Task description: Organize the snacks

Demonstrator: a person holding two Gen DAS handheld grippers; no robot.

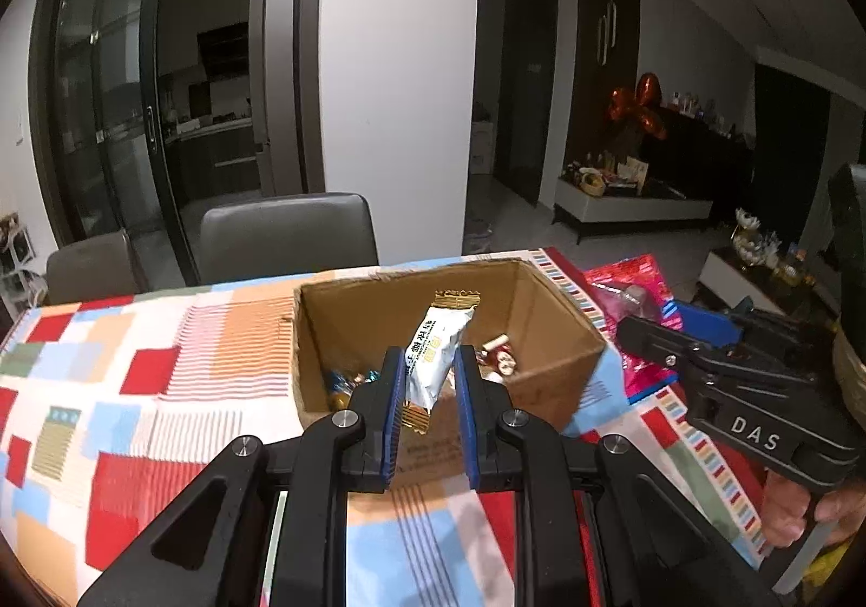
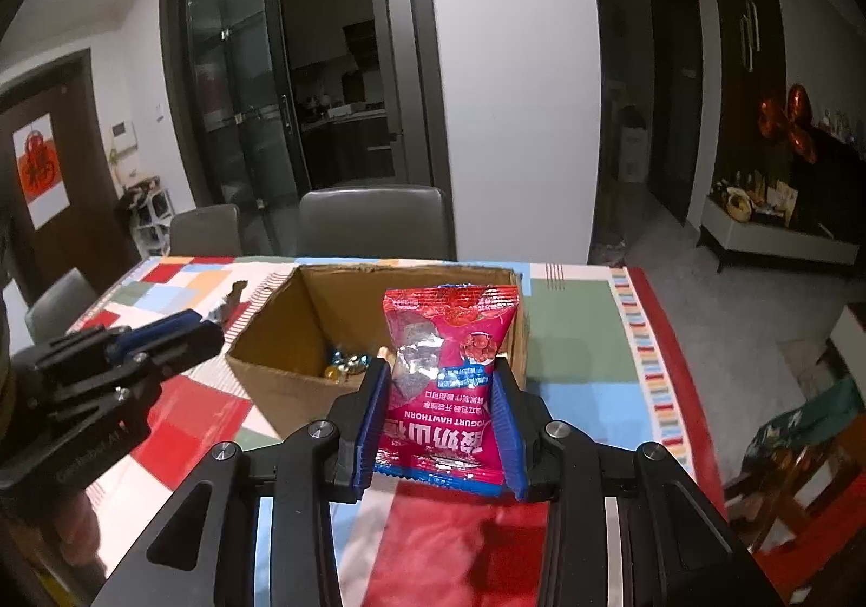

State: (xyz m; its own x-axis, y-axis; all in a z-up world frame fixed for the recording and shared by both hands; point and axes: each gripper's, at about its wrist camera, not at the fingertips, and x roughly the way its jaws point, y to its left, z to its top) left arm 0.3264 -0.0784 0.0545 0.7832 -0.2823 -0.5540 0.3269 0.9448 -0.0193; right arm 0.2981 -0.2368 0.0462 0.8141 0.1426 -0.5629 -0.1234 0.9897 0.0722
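Step in hand: we judge this to be the carry-and-drop stage — both snacks are held near the cardboard box (image 1: pixel 433 331), which sits on the patchwork tabletop (image 1: pixel 135 390) and already holds a few small wrapped sweets (image 2: pixel 346 366).
Left gripper (image 1: pixel 430 380): pinching the white snack packet (image 1: pixel 435 358) by its lower half, over the box's near edge.
Right gripper (image 2: pixel 441 396): clamped on the sides of the red hawthorn pouch (image 2: pixel 446 380), held upright just short of the box's near right corner.
Next move: we would ease each snack further over the opening, then spread the jaws so it falls inside — one hand at a time, since the grippers sit close together.
Caution: the pouch is wide; it could catch the box rim.
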